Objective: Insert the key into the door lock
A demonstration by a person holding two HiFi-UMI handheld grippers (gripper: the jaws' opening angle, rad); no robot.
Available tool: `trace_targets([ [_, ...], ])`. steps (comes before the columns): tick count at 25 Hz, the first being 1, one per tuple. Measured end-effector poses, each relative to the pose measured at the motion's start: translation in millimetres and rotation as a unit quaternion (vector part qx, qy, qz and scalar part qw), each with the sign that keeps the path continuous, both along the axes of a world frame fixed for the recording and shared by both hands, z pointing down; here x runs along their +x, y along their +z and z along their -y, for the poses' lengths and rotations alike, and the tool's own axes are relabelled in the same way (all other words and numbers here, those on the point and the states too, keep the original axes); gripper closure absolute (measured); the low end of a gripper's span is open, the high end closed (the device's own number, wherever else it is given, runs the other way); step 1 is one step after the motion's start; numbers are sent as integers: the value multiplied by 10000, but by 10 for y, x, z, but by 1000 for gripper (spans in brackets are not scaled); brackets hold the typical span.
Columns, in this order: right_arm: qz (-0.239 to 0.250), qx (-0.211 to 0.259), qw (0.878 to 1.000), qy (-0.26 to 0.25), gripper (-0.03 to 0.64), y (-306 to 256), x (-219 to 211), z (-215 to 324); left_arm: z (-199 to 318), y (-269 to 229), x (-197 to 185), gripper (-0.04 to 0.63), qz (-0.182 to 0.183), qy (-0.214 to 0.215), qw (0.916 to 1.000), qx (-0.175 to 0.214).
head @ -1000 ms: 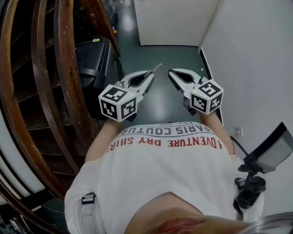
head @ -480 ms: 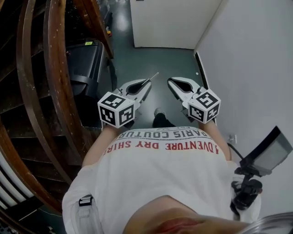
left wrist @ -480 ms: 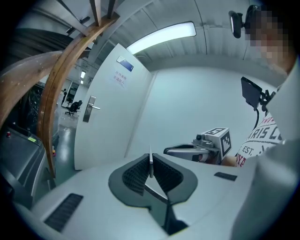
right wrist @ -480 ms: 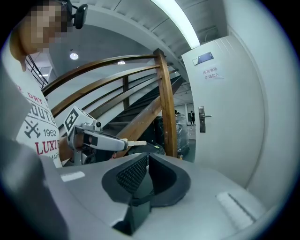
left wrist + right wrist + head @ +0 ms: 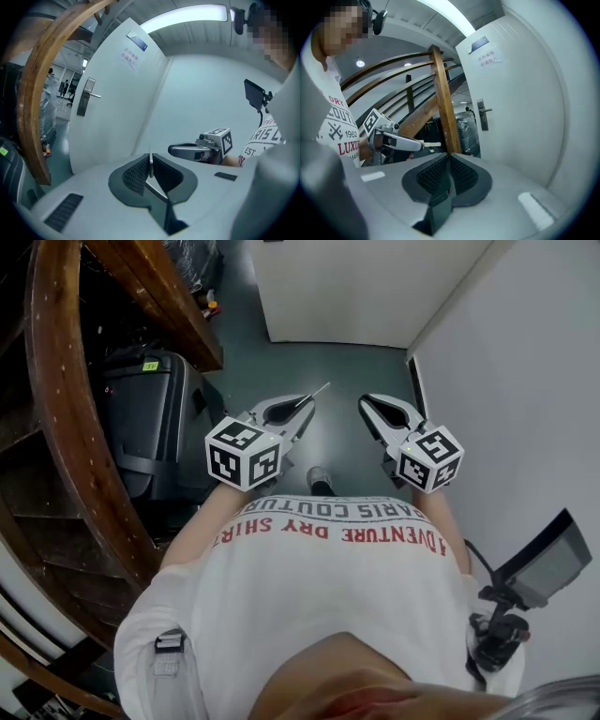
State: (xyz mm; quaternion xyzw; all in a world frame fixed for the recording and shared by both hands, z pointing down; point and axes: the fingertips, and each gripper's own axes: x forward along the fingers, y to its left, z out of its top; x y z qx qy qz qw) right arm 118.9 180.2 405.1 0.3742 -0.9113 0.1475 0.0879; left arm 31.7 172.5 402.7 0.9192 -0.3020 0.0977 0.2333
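Observation:
My left gripper [image 5: 305, 401] is shut on a thin metal key [image 5: 320, 390] whose blade sticks out past the jaw tips; in the left gripper view the key [image 5: 150, 161] stands edge-on between the pads. My right gripper [image 5: 367, 401] is shut with nothing in it, its jaws [image 5: 449, 157] pressed together. Both are held out in front of the person's chest, side by side and apart. The white door [image 5: 356, 287] stands ahead, with its lever handle and lock plate [image 5: 86, 96] [image 5: 483, 112] some way beyond the grippers. From the right gripper view I see the left gripper [image 5: 393, 140] with the key [image 5: 430, 144].
A curved wooden stair rail [image 5: 66, 409] and stairs run along the left, with a black case [image 5: 141, 423] beside them. A white wall [image 5: 525, 381] closes the right side. The dark floor [image 5: 337, 371] leads to the door. A screen on a mount [image 5: 539, 563] hangs at the person's right.
The person has walked forward: the stair rail and black case slid back along the left, and a foot shows below the grippers. Both grippers kept their pose, the key still held.

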Motion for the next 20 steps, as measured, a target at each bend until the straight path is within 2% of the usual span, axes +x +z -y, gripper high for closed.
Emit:
trace_targets([
  [3, -181, 97, 9997, -113, 615, -89, 214, 704, 721, -156, 169, 572, -5, -113, 9998, 135],
  [7, -406, 308, 9983, -279, 615, -237, 266, 1446, 1439, -348, 101, 572, -169, -502, 9982, 270],
  [14, -474, 547, 9952, -658, 615, -405, -93, 2498, 2350, -344, -355, 572, -313, -973, 9946, 157],
  [20, -568, 701, 9937, -662, 609, -395, -416, 3571, 3421, -309, -731, 572, -441, -1045, 9935, 137],
])
